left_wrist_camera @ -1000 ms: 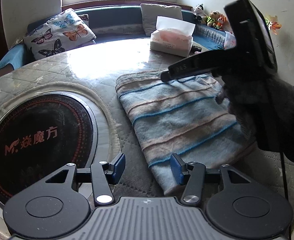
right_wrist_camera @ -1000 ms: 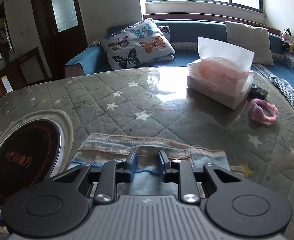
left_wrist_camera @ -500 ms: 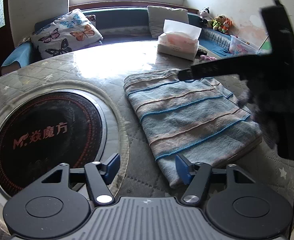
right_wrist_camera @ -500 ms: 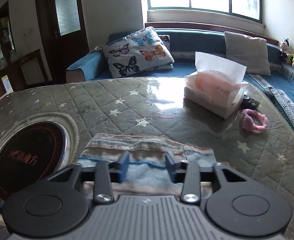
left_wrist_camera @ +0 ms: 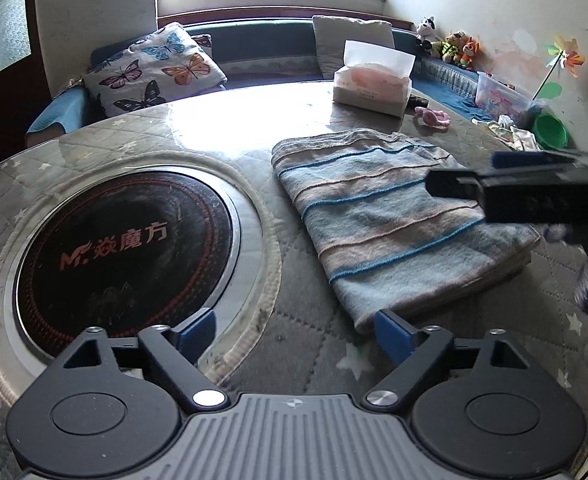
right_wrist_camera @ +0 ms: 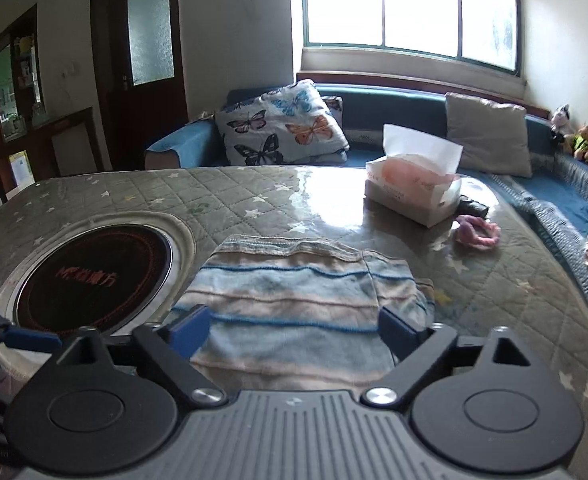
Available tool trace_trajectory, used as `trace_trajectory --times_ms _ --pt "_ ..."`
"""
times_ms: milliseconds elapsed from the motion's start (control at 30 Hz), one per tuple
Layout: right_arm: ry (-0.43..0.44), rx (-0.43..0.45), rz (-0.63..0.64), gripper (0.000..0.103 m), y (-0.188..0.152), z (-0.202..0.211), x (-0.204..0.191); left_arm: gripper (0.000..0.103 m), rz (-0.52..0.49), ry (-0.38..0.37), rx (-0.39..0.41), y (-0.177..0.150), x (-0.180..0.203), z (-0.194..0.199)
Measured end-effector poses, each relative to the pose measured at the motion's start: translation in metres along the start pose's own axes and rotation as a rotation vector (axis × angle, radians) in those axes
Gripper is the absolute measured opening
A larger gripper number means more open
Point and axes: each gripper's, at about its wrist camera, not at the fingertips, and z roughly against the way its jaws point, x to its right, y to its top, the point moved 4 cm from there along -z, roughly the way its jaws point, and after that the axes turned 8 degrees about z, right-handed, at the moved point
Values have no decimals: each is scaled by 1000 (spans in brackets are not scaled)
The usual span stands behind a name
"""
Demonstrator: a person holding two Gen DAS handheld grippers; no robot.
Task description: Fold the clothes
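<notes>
Left hand-held gripper [left_wrist_camera: 295,334] and right hand-held gripper [right_wrist_camera: 294,330], jaws just opened wide, nothing gripped.

Garment [left_wrist_camera: 389,216] lt blue/tan w/ blue stripes; cushion [left_wrist_camera: 154,68] white w/ butterflies; tablecloth [right_wrist_camera: 222,196] grey, stars

Both grippers' jaws have just been opening: the right gripper [right_wrist_camera: 294,330] is letting go of the striped garment's [left_wrist_camera: 393,216] far edge, nothing pinched now. It is pulling back toward the near side, fabric lying folded flat. The left gripper [left_wrist_camera: 295,334] is also spreading wide, empty, backing slightly off the garment's corner.
</notes>
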Motion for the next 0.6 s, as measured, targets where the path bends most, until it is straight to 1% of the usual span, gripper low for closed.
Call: trace_trajectory --times_ms 67,100,200,433,600 --pt "-15 11 3 103 -6 10 -4 99 -1 5 11 -3 -1 4" --pt "-18 13 0 103 -9 15 -6 101 -1 7 16 -4 -1 6" --pt "-24 14 -13 103 -18 27 -10 103 6 12 23 -8 -2 11" --pt "-59 23 -18 103 -29 46 -20 103 13 45 4 -19 -7 16" --pt "-58 30 -73 103 -39 57 -23 103 14 59 4 -28 -12 20"
